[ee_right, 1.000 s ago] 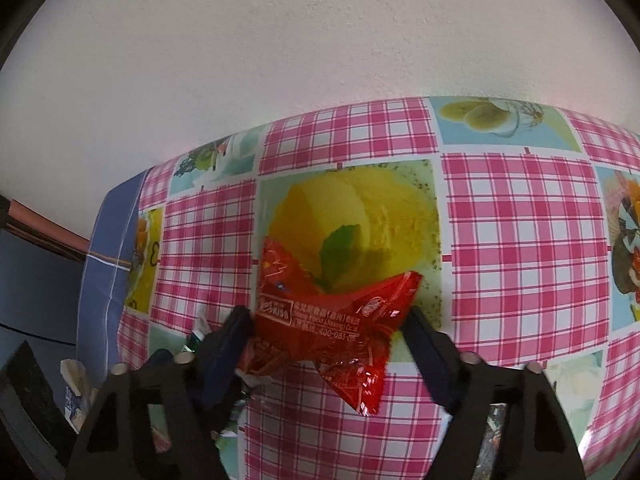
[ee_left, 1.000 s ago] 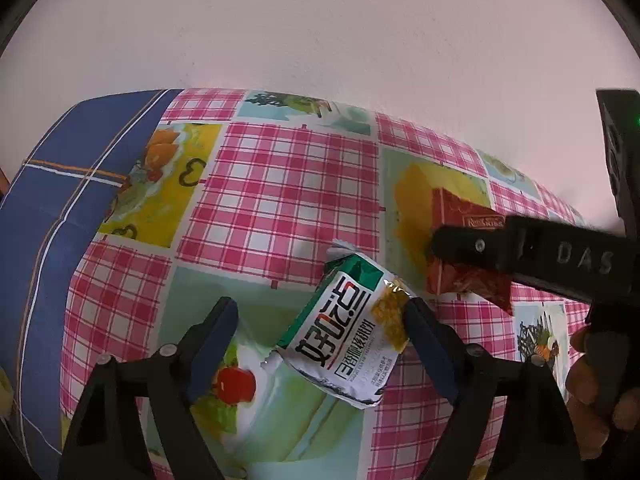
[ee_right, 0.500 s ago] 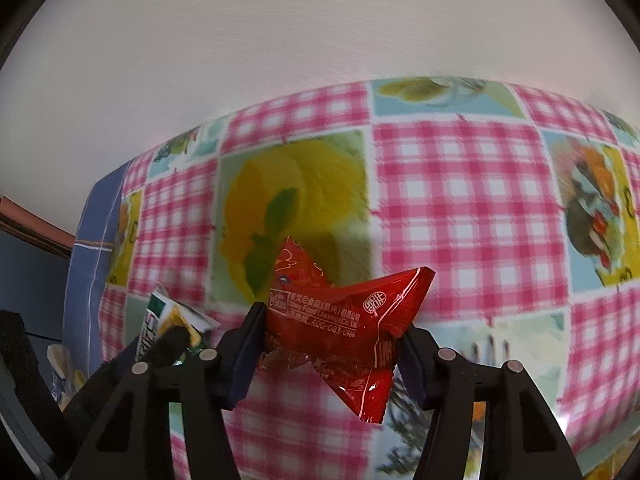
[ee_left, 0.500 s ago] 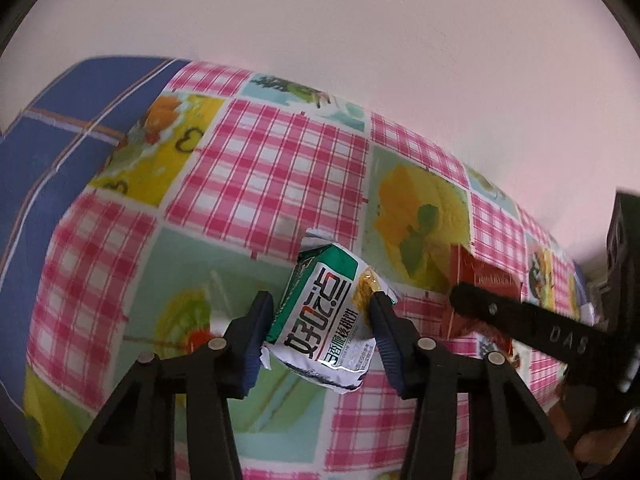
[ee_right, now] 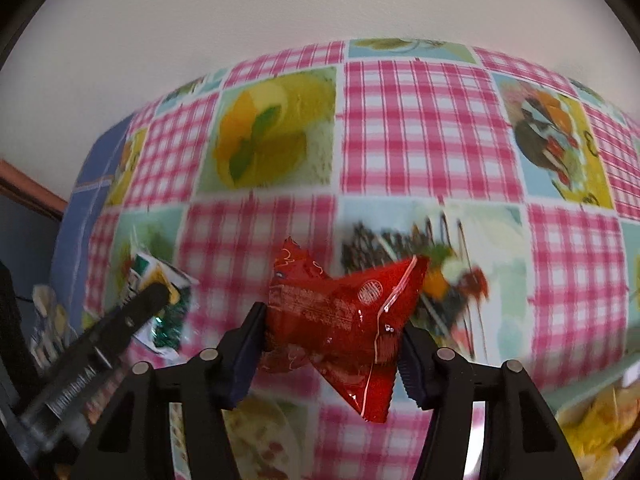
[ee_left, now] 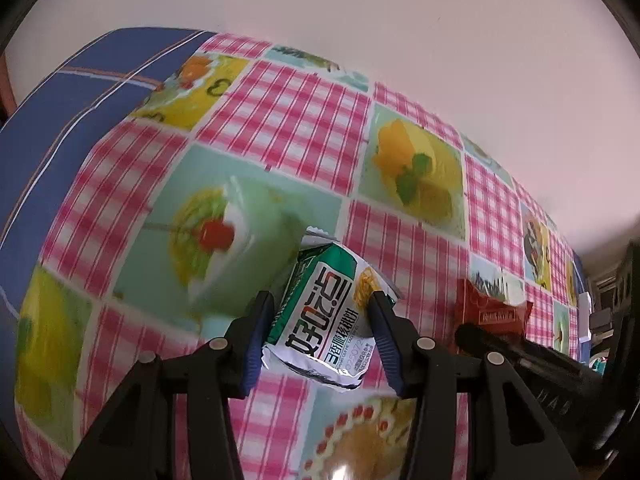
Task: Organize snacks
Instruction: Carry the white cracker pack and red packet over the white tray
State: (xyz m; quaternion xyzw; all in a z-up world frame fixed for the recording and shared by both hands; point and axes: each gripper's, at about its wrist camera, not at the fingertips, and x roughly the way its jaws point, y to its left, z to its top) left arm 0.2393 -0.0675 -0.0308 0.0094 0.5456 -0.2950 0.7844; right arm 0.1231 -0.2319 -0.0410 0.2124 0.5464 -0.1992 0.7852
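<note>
A green and white snack packet (ee_left: 320, 320) with black lettering sits between the blue pads of my left gripper (ee_left: 322, 304), which is shut on its two sides and holds it over the tablecloth. My right gripper (ee_right: 330, 320) is shut on a crinkled red snack packet (ee_right: 340, 312), one corner of which hangs below the jaws. In the left wrist view the red packet (ee_left: 492, 312) shows to the right, behind a black finger (ee_left: 500, 344) of the right gripper. In the right wrist view the green packet (ee_right: 160, 276) appears at the left, partly behind a left finger (ee_right: 132, 312).
A pink checked tablecloth (ee_left: 280, 108) printed with dessert pictures covers the table. A blue striped cloth (ee_left: 80, 80) lies along its left end. A white wall (ee_left: 360, 8) stands right behind the table. The table's near right edge (ee_right: 592, 380) shows low in the right wrist view.
The left jaws have shut on the green packet, which lay loose between them before. Both grippers have carried their packets sideways across the cloth, and the yellow dessert picture now lies farther back.
</note>
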